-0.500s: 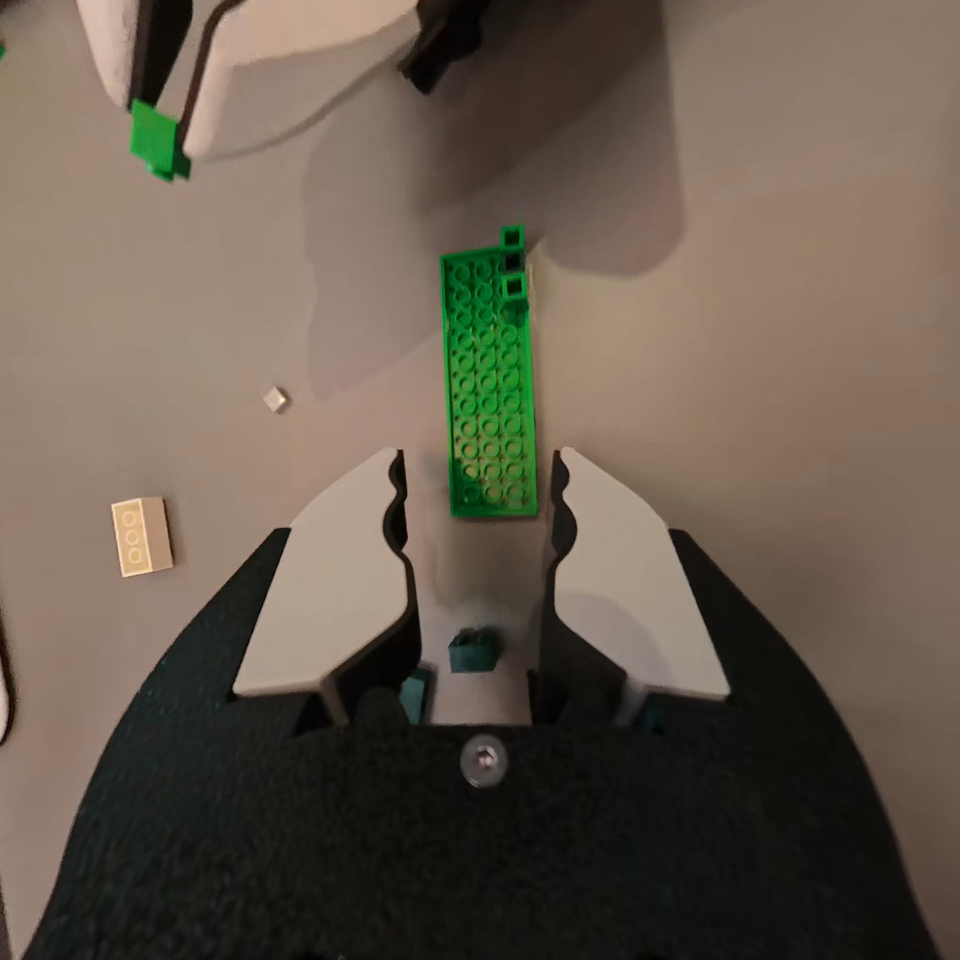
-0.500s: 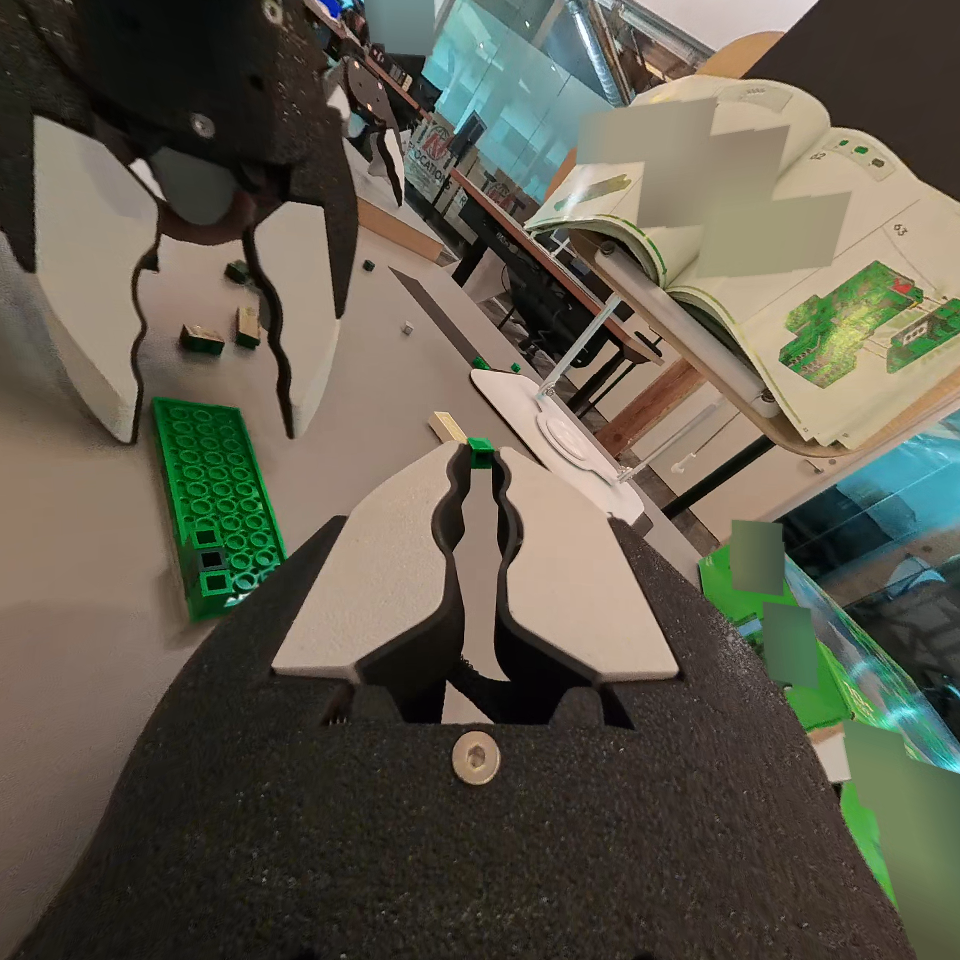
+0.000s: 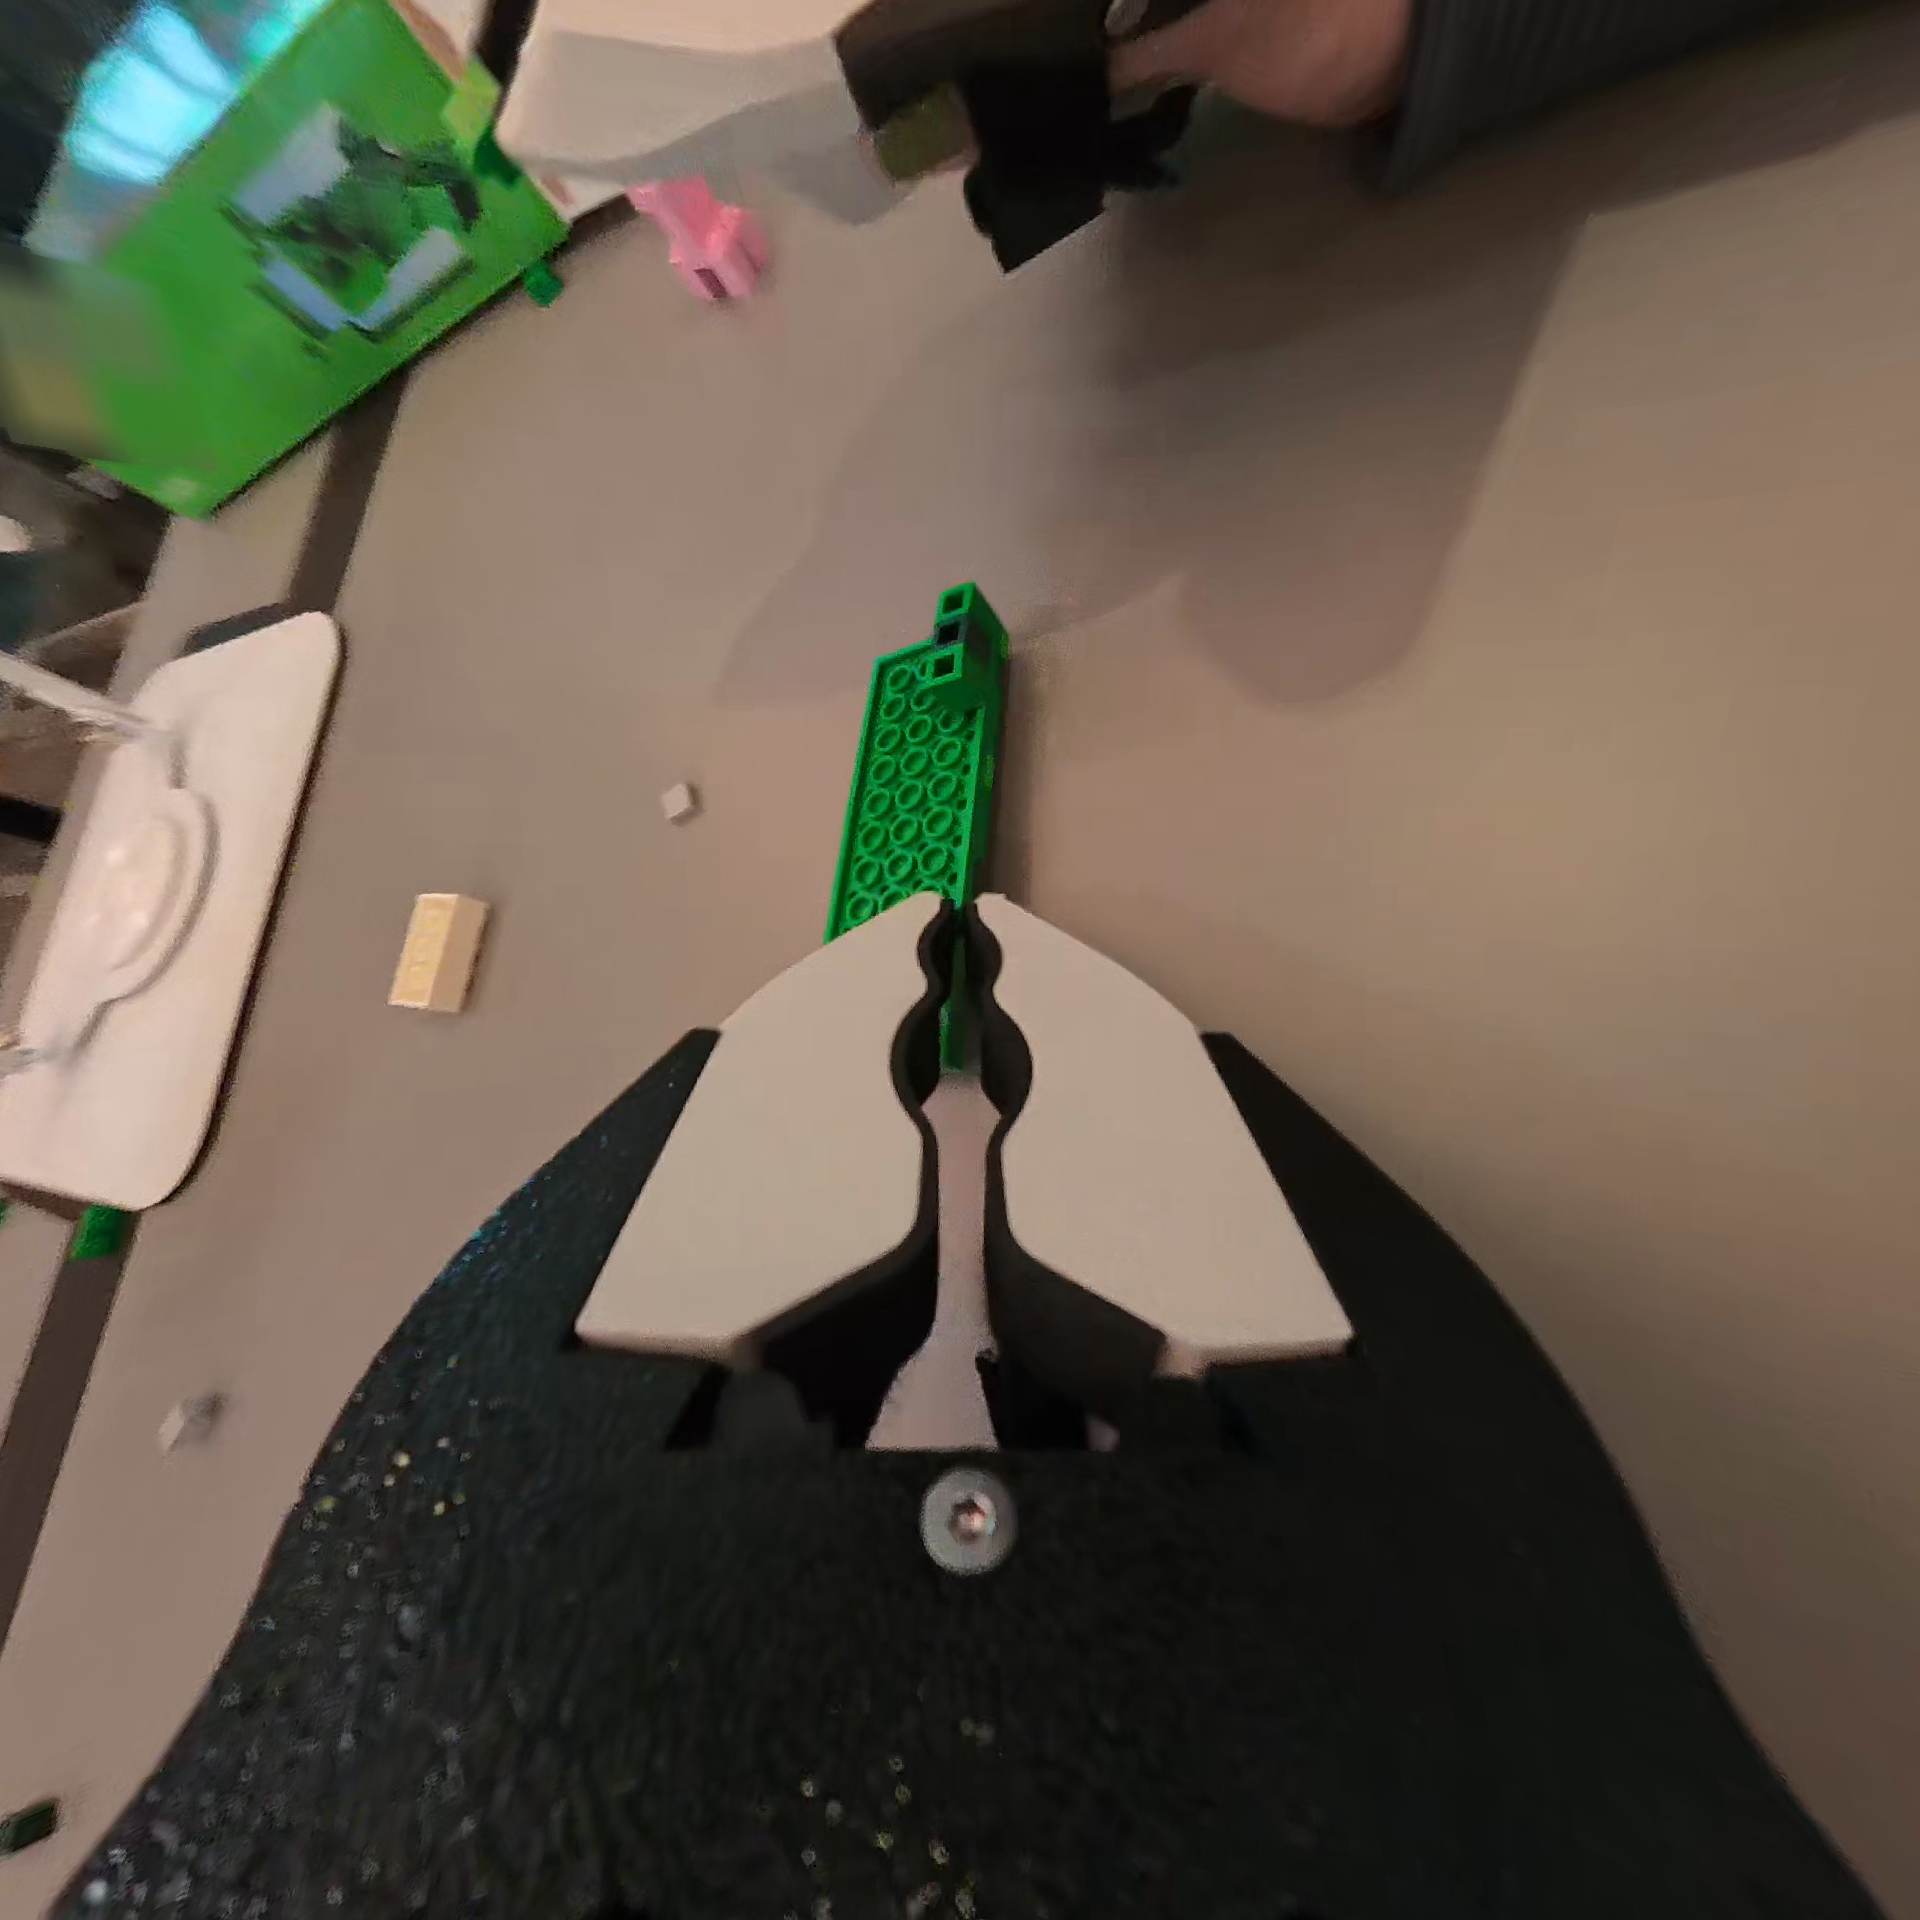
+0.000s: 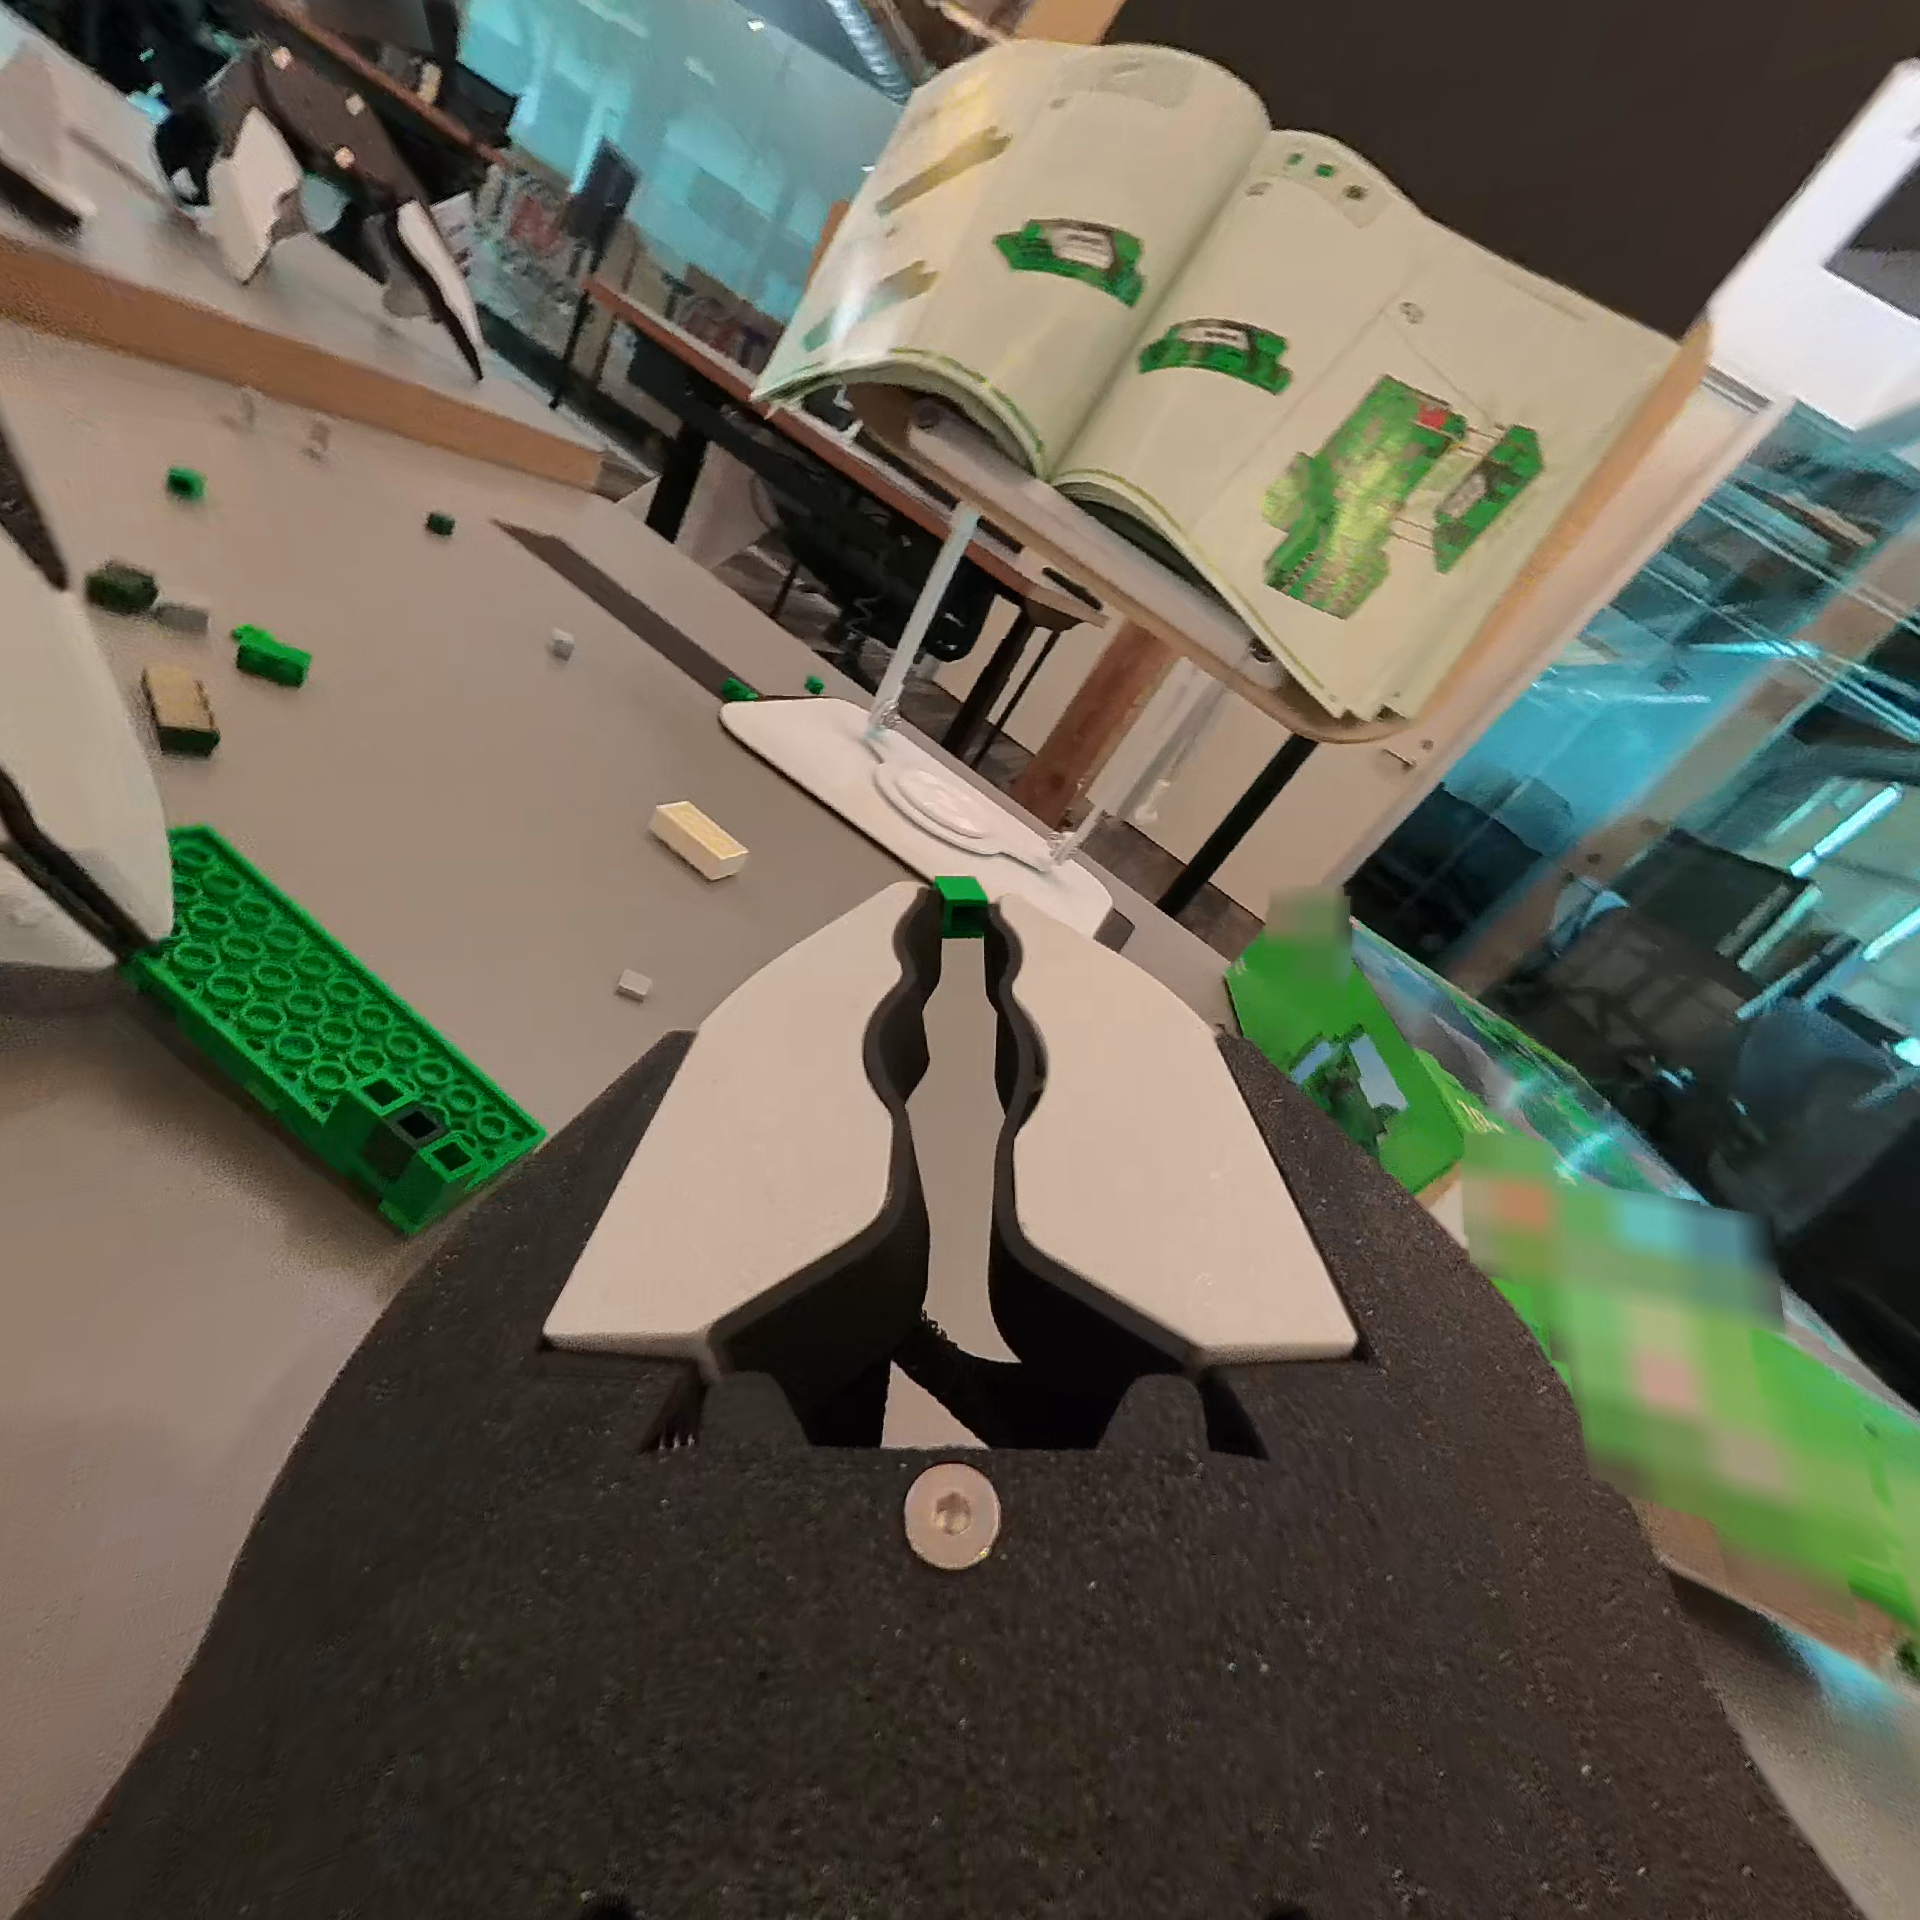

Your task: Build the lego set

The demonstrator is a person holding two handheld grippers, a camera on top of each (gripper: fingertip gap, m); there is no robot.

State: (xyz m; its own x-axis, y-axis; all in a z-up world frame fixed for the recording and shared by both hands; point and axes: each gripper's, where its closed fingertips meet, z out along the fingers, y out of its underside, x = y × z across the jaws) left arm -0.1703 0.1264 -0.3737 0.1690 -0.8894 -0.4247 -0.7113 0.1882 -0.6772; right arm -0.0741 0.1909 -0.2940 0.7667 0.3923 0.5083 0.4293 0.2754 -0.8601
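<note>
Left tool (image 3: 962, 914) pinches the green plate (image 3: 920, 774) edge-up, lengthwise away; right tool (image 4: 958, 914) grips 1 small green brick (image 4: 957, 894).

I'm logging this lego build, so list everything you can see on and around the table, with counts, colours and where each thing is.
green plate: one, bright green, underside up, tilted on the grey table, near end in the left gripper.
small green piece: one, green, at the right gripper's tips.
tan brick: one, cream, lying left of the plate.
pink piece: one, pink, far side of the table.
loose bricks: several, green, dark and grey, scattered far left.
instruction book: one, open, on a white stand.
green box: one, at the table's edge.
left gripper: shut on the plate.
right gripper: shut on the small piece.
</note>
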